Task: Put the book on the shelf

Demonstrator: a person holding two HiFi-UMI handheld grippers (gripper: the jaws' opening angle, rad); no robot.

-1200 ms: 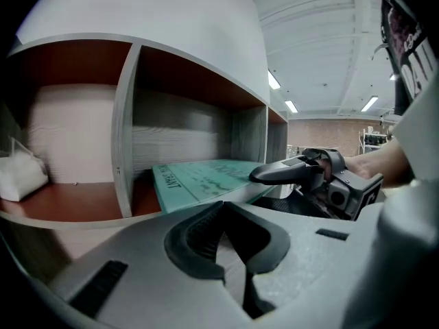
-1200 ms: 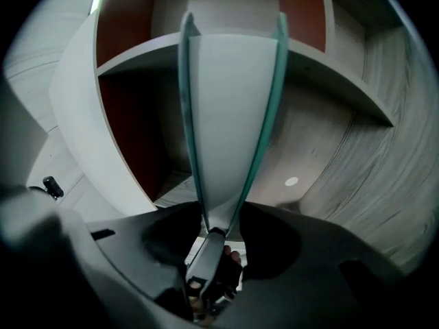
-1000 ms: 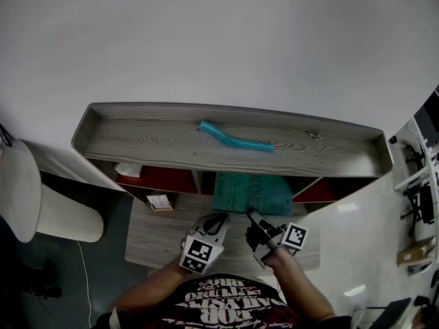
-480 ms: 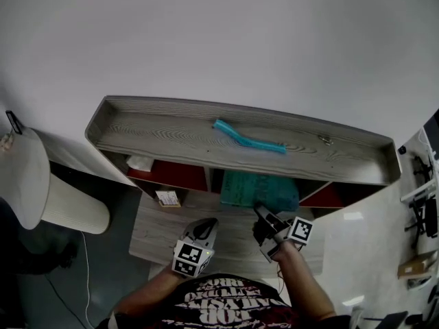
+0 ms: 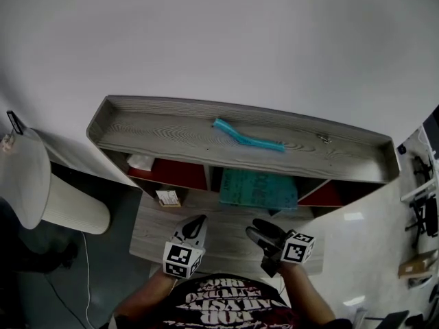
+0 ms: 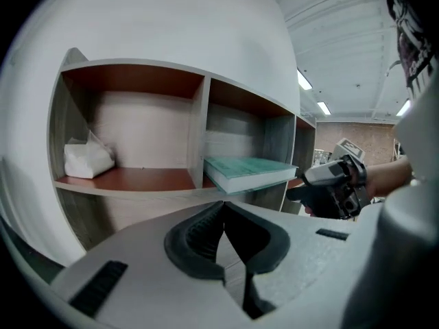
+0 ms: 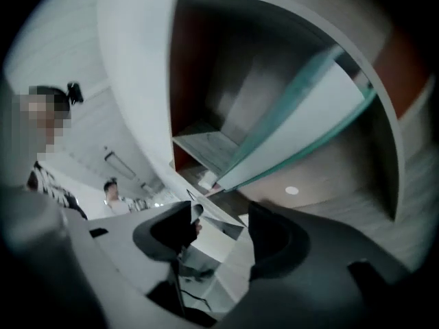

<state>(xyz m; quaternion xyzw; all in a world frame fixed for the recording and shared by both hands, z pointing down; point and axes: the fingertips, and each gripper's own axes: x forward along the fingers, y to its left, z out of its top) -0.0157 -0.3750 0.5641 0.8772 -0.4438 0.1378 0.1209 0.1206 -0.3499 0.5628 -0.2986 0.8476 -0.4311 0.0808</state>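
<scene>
The right claw [image 5: 260,232] has just sprung wide, empty; left claw [image 5: 197,220] pressed together. The book [image 5: 258,188] seems to overhang its shelf [image 5: 158,132]: a brushing retreat could drag it out.

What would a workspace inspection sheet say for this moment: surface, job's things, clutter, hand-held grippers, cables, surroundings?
Surface: grey wood-grain shelf unit with a ledge in front of its compartments.
Job's things: teal book lies flat in the middle compartment, its near end sticking out in front.
Clutter: teal strip on the shelf top; white bag in the left compartment; small box on the ledge.
Grippers: left hand-held gripper shut, empty; right hand-held gripper open, its jaws have just been opening, nothing between them.
Cables: thin white cable on the floor at left.
Surroundings: white wall behind; white bin at left.
</scene>
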